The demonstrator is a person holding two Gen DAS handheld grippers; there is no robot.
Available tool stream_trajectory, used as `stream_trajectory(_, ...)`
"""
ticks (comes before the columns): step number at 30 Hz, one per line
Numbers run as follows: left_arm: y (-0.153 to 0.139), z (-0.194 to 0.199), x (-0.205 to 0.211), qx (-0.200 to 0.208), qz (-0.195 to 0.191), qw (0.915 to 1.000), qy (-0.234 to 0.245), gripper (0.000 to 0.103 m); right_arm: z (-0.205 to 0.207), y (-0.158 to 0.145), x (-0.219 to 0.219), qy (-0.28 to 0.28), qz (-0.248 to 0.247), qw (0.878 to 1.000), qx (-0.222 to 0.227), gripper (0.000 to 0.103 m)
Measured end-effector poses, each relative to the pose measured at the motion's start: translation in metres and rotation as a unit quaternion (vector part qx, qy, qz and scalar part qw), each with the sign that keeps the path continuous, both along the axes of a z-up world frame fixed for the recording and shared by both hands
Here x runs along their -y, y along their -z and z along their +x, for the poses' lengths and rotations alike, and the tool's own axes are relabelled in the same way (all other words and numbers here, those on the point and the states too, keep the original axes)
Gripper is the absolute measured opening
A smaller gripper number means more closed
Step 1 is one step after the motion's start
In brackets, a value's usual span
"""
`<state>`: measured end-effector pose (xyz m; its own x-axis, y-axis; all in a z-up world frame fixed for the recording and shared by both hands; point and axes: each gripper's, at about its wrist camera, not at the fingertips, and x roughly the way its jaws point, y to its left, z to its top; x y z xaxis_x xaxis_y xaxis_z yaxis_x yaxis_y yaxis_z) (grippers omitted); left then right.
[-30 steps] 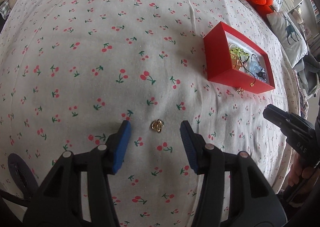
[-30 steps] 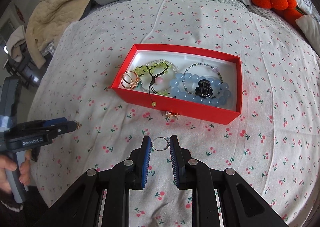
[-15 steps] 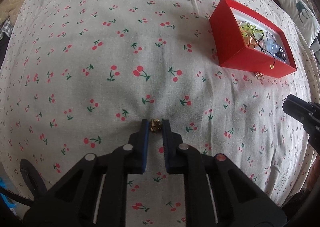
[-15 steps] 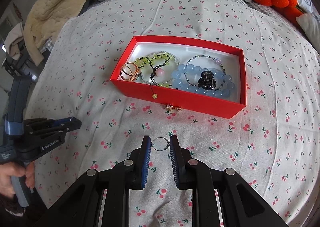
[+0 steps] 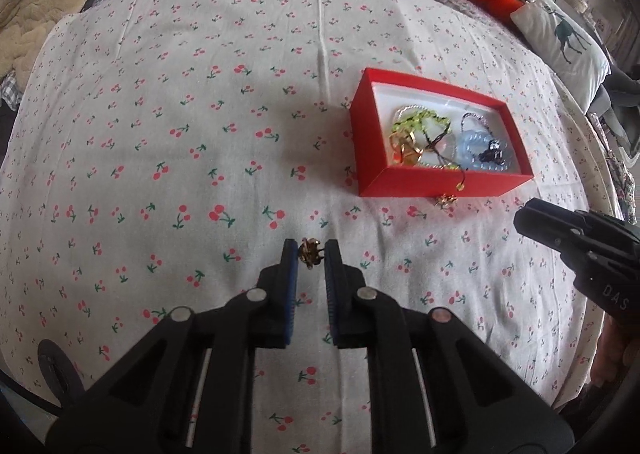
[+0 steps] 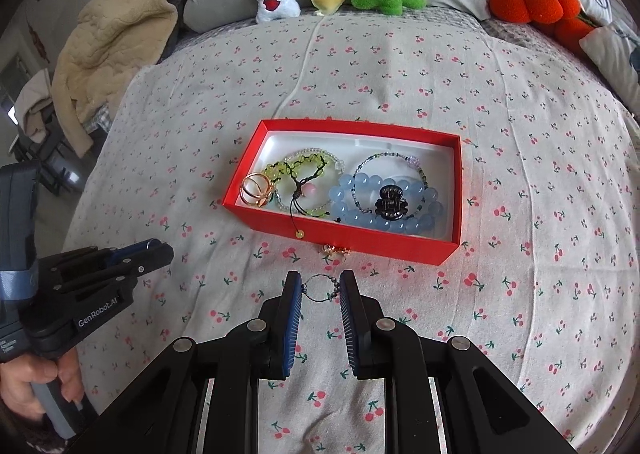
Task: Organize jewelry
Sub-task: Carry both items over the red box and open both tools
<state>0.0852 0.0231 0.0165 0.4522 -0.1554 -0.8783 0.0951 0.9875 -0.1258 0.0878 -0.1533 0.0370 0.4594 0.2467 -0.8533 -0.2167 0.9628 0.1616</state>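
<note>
Jewelry sits in both my tongs: left tongs pinch a small gold ornament, right tongs grip a thin beaded ring, above the bed. Beyond, the red box holds bracelets.

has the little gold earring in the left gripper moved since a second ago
Yes. The small gold earring, clamped in the left gripper, has left the cherry-print sheet and travelled toward the red jewelry box.

Red box; cherry-print white sheet; possibly gold trinket.
</note>
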Motion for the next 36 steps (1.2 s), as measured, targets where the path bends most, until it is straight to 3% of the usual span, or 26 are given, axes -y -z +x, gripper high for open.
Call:
stream_trajectory(13,-0.023,0.032,0.048,0.095,-0.061,0.9927,0.042,0.015,0.033,-0.010,0.033,0.043,0.047,0.996,0.056,0.020)
stream_trajectory(23,-0.008,0.054,0.058,0.106,-0.089,0.9898,0.036,0.016,0.055,0.009,0.049,0.065,0.060,0.995,0.049,0.021)
stream_trajectory(24,-0.008,0.054,0.058,0.105,-0.086,0.9901,0.036,0.017,0.056,0.010,0.049,0.064,0.060,0.995,0.049,0.021)
stream_trajectory(28,-0.011,0.052,0.056,0.111,-0.079,0.9902,0.032,0.043,0.057,0.011,0.050,0.063,0.050,0.996,0.046,0.021)
stream_trajectory(32,-0.020,0.045,0.052,0.110,-0.073,0.9908,0.029,0.052,0.055,0.011,0.051,0.066,0.043,0.996,0.040,0.022)
stream_trajectory(34,-0.024,0.039,0.049,0.109,-0.066,0.9915,0.028,0.059,0.052,0.009,0.053,0.068,0.043,0.996,0.038,0.027)
stream_trajectory(35,-0.025,0.036,0.047,0.107,-0.060,0.9921,0.027,0.062,0.050,0.007,0.054,0.069,0.044,0.996,0.038,0.035)
stream_trajectory(36,-0.026,0.034,0.046,0.105,-0.051,0.9928,0.026,0.064,0.047,0.006,0.055,0.071,0.046,0.996,0.040,0.057)
